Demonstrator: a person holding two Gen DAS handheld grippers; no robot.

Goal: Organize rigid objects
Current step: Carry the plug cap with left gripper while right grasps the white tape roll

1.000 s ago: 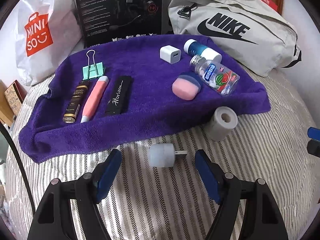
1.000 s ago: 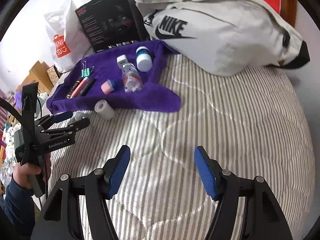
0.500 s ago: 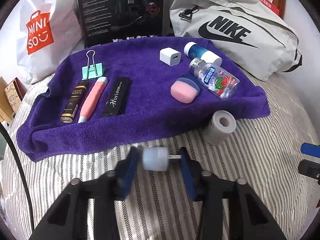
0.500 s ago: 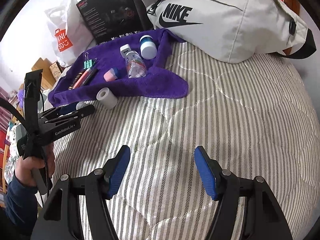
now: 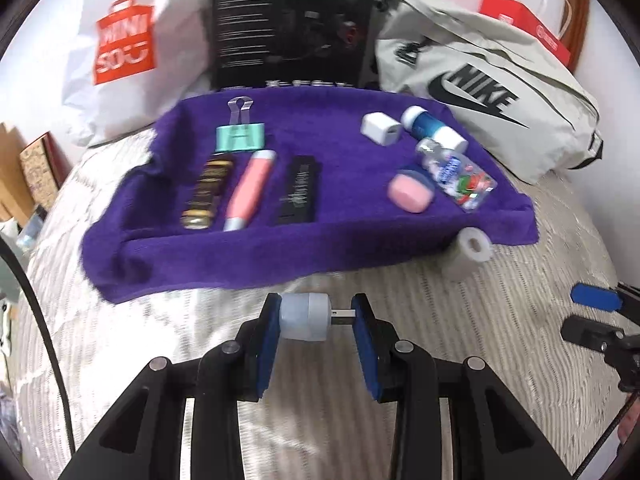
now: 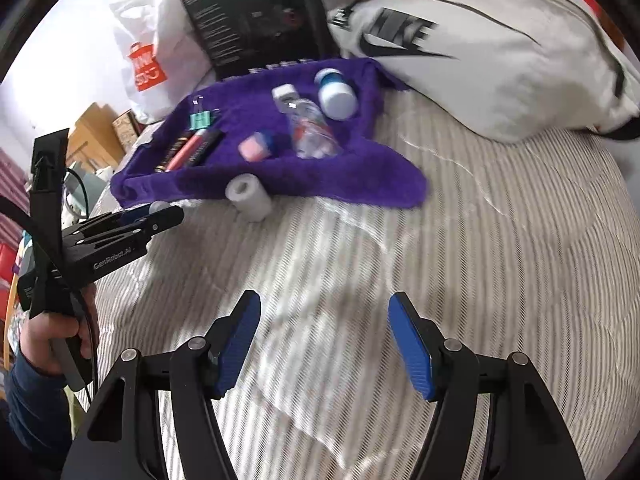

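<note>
My left gripper (image 5: 316,318) is shut on a small white USB plug (image 5: 306,317), held just above the striped bedspread in front of the purple towel (image 5: 340,236). On the towel lie a green binder clip (image 5: 240,136), a gold tube (image 5: 206,192), a pink pen (image 5: 250,190), a black case (image 5: 298,190), a white charger cube (image 5: 380,128), a blue-white jar (image 5: 434,128), a clear bottle (image 5: 456,174) and a pink eraser (image 5: 410,194). A grey roll (image 5: 466,254) lies off the towel's right edge. My right gripper (image 6: 324,344) is open and empty over bare bedspread.
A Miniso bag (image 5: 120,48), a black box (image 5: 294,20) and a Nike bag (image 5: 492,92) stand behind the towel. The right gripper's tips (image 5: 592,312) show at the right edge of the left wrist view. The left gripper (image 6: 120,232) shows at the left of the right wrist view.
My left gripper closed onto the USB plug and lifted it slightly. My right gripper stayed open and drifted closer to the towel.
</note>
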